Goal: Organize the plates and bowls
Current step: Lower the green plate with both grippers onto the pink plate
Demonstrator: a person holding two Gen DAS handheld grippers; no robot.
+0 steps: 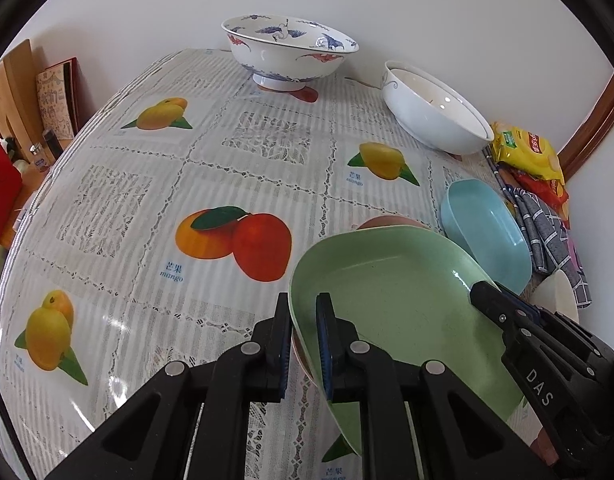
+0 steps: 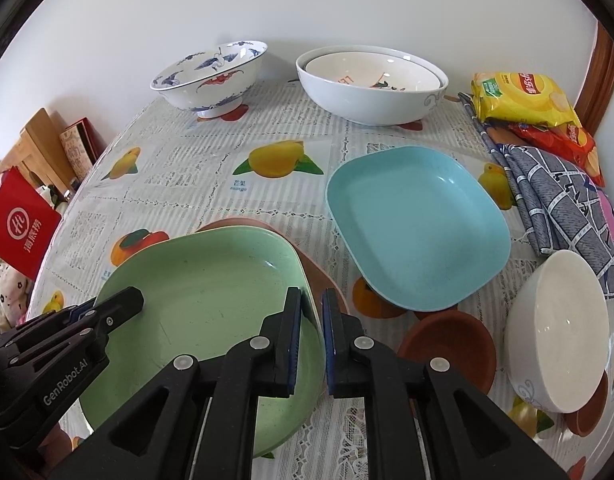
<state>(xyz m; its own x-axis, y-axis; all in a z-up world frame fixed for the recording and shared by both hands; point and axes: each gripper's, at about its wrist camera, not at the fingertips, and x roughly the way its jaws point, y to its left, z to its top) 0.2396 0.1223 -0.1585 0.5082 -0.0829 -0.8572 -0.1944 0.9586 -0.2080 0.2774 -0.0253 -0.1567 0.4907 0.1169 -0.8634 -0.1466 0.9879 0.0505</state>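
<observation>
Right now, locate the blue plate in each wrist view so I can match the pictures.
Left wrist view: the blue plate sits at the right edge, seen edge-on, just beyond the green plate.
Right wrist view: the blue plate lies right of centre, seen from above, right of the green plate.
Shared landmark: the yellow snack bag, far right in both.

Two fisheye views, each mounted behind own fingers, angled steeply down, close over counter (image 1: 155,200). Left view looks from green plate's (image 1: 395,304) left edge; right view from its right edge. Both share green plate, blue plate (image 2: 419,228), far patterned bowl (image 1: 291,52), wall.
</observation>
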